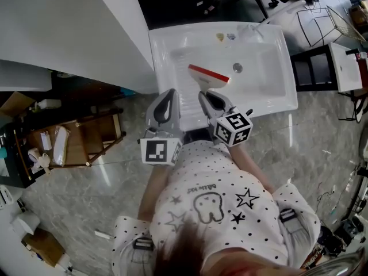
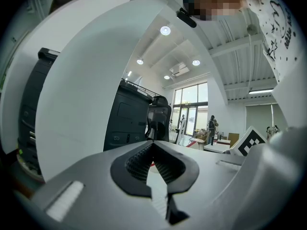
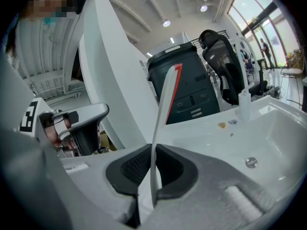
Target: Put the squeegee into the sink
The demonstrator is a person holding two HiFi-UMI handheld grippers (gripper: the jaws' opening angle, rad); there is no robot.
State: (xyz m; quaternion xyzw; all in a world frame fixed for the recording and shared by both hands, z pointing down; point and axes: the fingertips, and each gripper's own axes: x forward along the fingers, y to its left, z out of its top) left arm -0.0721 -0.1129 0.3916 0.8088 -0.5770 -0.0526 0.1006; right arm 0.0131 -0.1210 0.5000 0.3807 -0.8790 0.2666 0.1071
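Note:
The squeegee, white with a red blade edge, hangs over the near part of the white sink. My right gripper is shut on its thin handle; in the right gripper view the squeegee rises edge-on from between the pads, red strip at the top. The sink basin with its drain lies below and to the right. My left gripper sits beside the right one at the sink's front left corner. Its jaws are closed together with nothing between them.
A white curved panel stands left of the sink. A wooden shelf unit with small items is on the floor at left. Wire racks and a dark cabinet stand right of the sink. A black office chair is behind it.

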